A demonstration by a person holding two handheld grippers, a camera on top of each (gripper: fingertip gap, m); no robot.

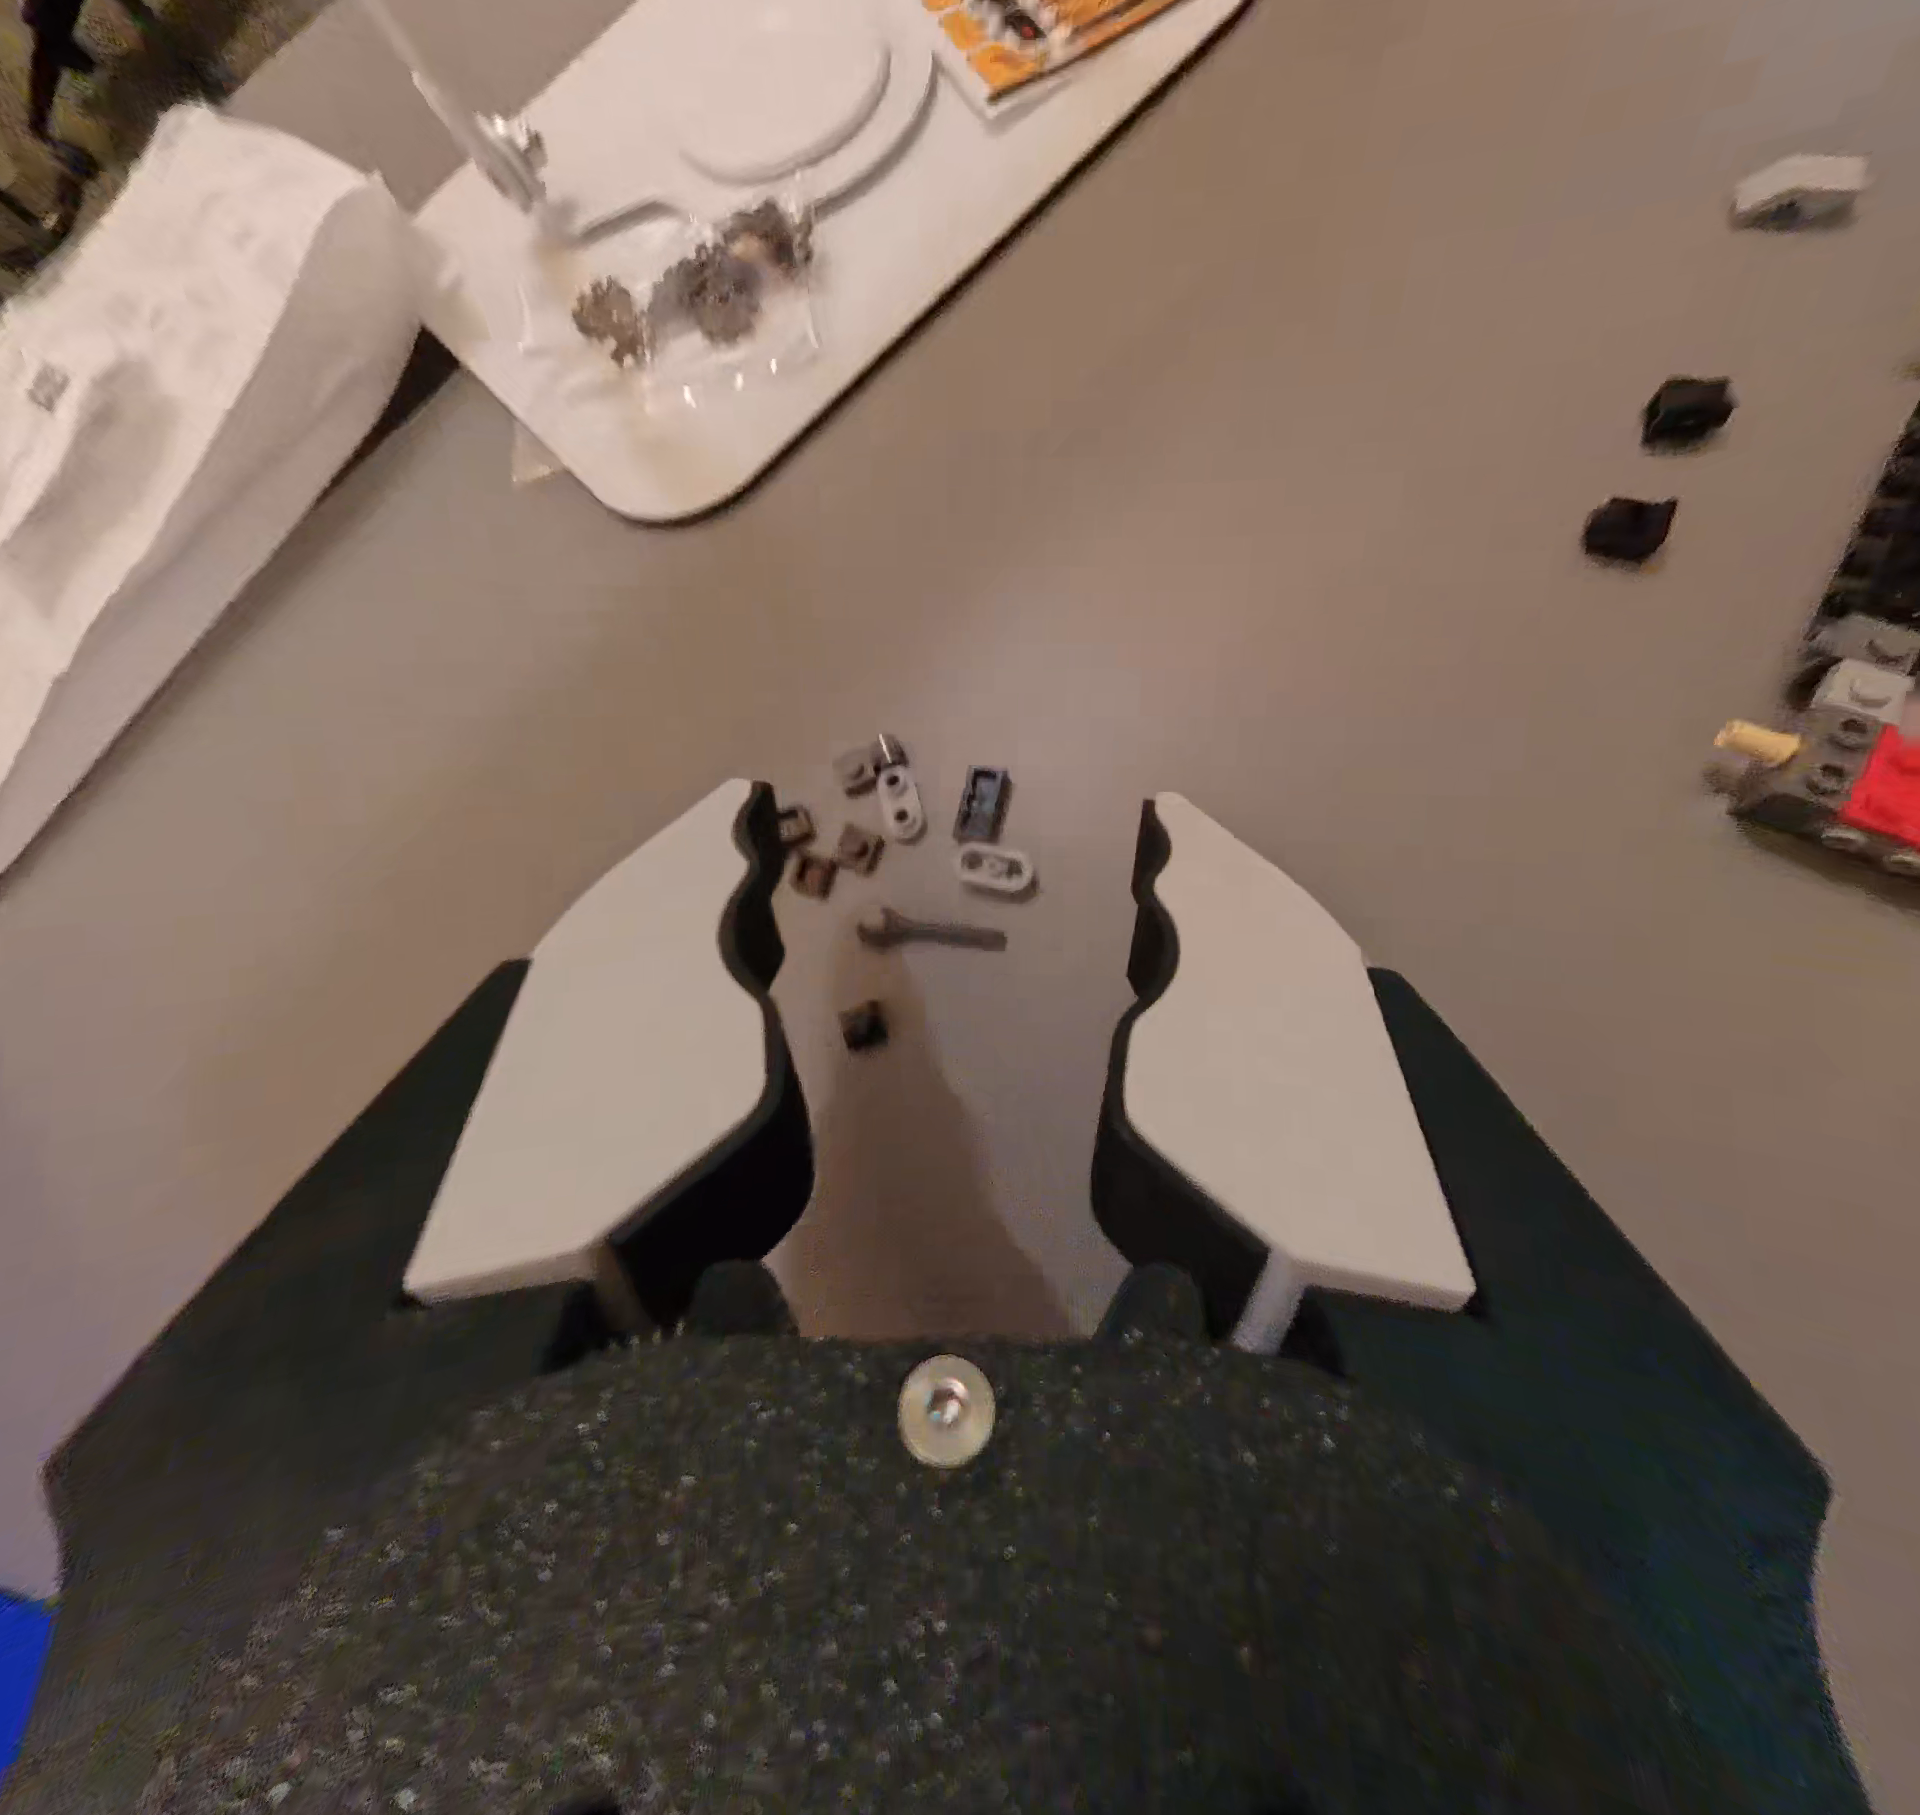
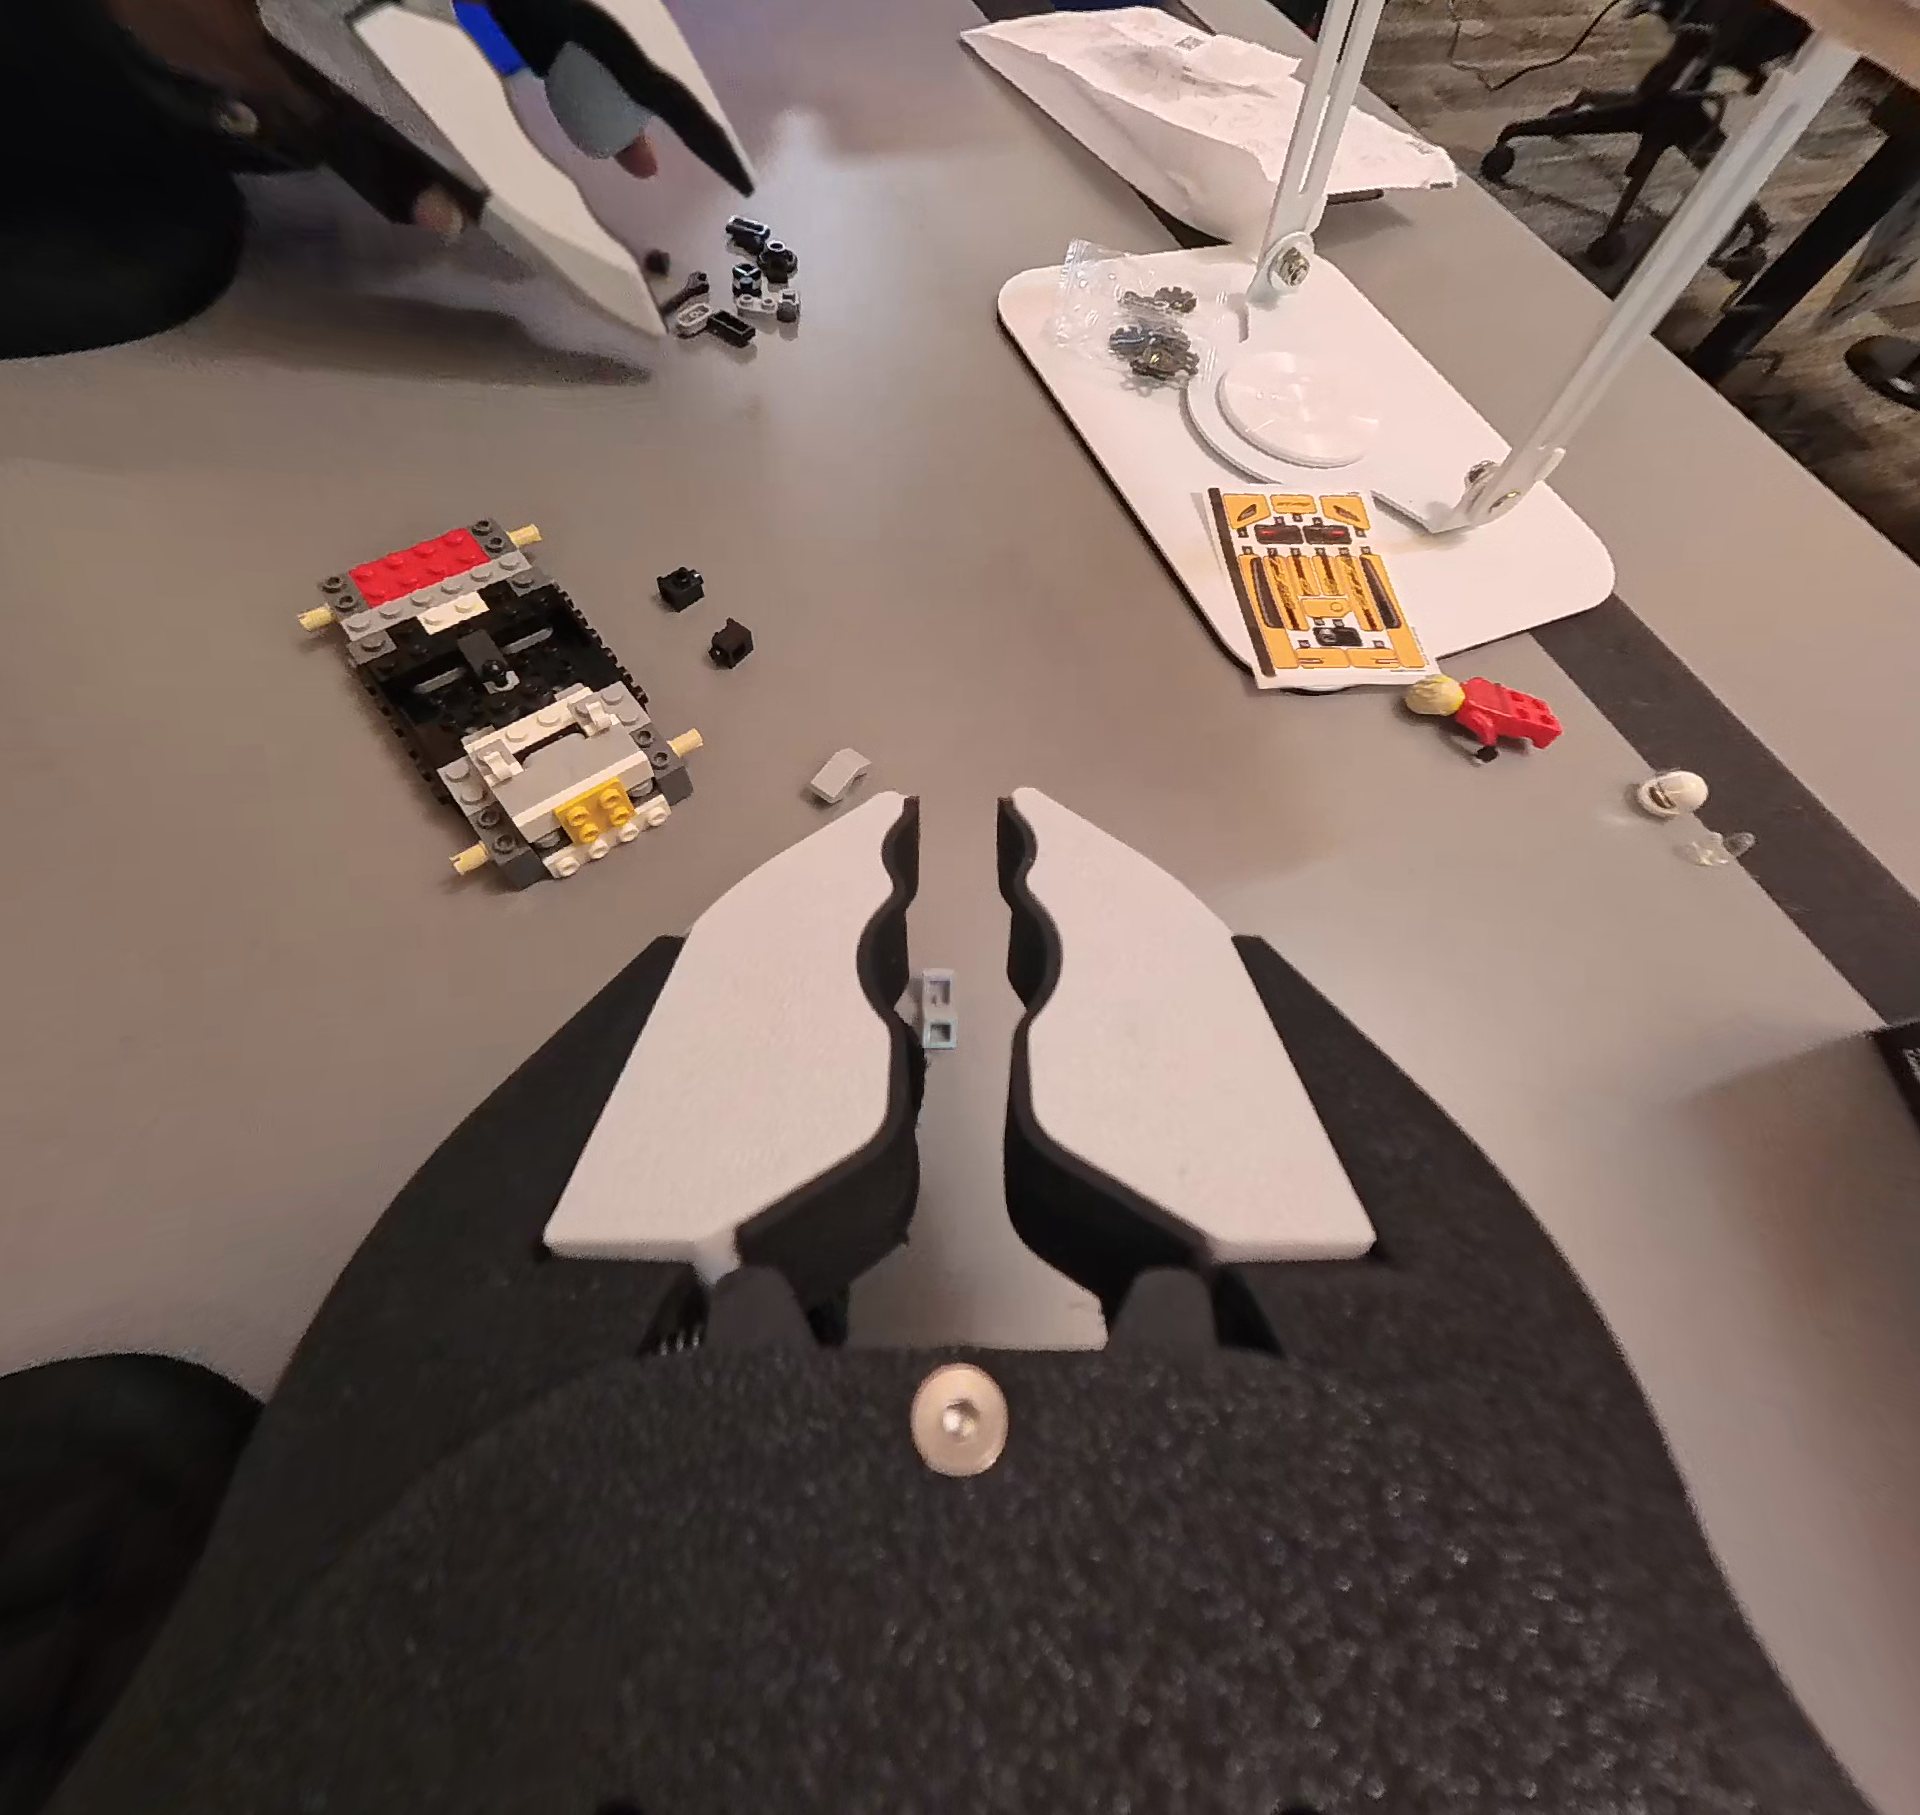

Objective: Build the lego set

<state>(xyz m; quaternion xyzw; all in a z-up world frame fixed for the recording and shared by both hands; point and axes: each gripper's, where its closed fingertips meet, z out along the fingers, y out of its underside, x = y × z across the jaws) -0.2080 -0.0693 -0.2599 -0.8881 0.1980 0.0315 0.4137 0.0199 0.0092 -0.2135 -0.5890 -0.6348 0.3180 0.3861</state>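
- The left gripper [image 1: 951, 809], with white fingers lined in black foam, is seen low in the centre of the left wrist view; its fingers are spread wide apart and nothing is held between them
- A cluster of small grey and black lego pieces [image 1: 914, 851] is scattered on the grey table [image 1: 1299, 539] between and just beyond the left fingertips, with one thin grey wrench-shaped piece [image 1: 930, 932] lying crosswise below them
- The right gripper [image 2: 958, 801] is seen at lower centre of the right wrist view; its fingers are drawn near to each other yet a narrow gap is left at the tips, and a small pale grey lego bracket [image 2: 937, 1009] is seen in the gap against the left finger's foam; whether it is gripped or lies on the table cannot be told
- The partly built lego car chassis [image 2: 499, 700], black with red, white, grey and yellow bricks and tan axle pins, is placed at centre left of that view, flat on the table
- Two small black cubes [image 2: 704, 614] are found just right of the chassis, and a small grey sloped piece [image 2: 840, 774] lies near the right gripper's left fingertip
- An orange and black sticker sheet [image 2: 1317, 589] is laid on the edge of a white lamp base [image 2: 1538, 570] at right of centre, with a clear bag of dark parts [image 2: 1138, 331] on the base's far end
- A red and yellow minifigure part [image 2: 1486, 711] lies just below the sheet
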